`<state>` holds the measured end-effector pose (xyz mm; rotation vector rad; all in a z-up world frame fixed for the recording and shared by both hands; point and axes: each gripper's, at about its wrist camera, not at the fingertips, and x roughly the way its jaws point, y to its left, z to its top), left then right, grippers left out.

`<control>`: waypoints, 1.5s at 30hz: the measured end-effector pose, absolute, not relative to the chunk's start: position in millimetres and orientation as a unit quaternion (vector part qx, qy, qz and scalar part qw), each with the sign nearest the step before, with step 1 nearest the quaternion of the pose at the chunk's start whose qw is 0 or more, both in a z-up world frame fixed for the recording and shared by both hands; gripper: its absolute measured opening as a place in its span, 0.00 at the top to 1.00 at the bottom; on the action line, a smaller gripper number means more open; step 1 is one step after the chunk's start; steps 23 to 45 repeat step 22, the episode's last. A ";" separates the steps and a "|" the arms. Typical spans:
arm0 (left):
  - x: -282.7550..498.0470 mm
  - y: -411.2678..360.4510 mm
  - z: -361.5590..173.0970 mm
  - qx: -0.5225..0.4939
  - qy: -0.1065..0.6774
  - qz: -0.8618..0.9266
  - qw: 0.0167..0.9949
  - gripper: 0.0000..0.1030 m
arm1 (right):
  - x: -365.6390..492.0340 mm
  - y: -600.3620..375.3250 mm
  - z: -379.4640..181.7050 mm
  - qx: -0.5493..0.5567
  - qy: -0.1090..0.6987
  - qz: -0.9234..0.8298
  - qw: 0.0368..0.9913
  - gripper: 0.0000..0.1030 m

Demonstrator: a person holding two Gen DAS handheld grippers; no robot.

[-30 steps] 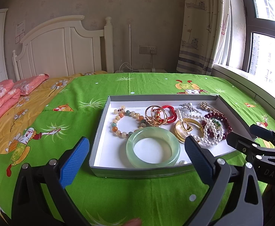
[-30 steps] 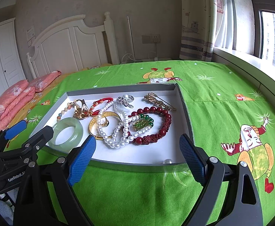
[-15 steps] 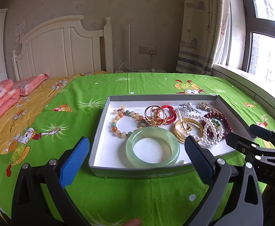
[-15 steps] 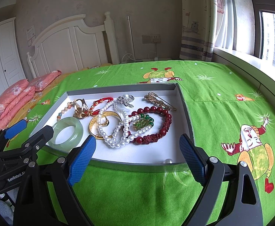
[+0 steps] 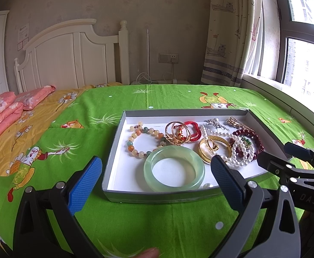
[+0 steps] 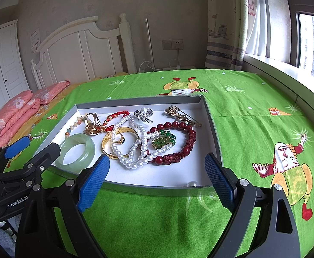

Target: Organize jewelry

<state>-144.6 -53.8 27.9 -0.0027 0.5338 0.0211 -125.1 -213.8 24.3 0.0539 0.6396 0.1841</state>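
One grey tray (image 5: 114, 148) sits on the green bed (image 5: 157, 225), holding one pale jade bangle (image 5: 174, 168), one gold bangle (image 6: 119, 138), one pearl strand (image 6: 135, 148) and one dark red bead bracelet (image 6: 178, 142) (tangled together). Nothing has shifted since the earlier frames. Left gripper (image 5: 157, 185) and right gripper (image 6: 157, 179) hover before the tray, fingers spread wide, holding nothing.
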 end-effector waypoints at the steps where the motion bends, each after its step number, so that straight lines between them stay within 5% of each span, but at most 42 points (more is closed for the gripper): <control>1: -144.6 -53.6 28.4 -0.002 0.263 0.009 0.965 0.03 | -125.1 -213.8 24.2 0.027 0.314 0.090 0.945 0.17; 14: -141.6 -60.9 22.7 0.060 0.273 0.048 0.959 0.03 | -126.4 -216.2 27.5 0.028 0.306 0.096 0.947 0.17; 22: -164.9 -45.8 11.1 -0.011 0.369 0.001 0.929 0.03 | -157.0 -210.3 21.5 -0.028 0.359 0.117 0.926 0.16; 45: -164.9 -45.8 11.1 -0.011 0.369 0.001 0.929 0.03 | -157.0 -210.3 21.5 -0.028 0.359 0.117 0.926 0.16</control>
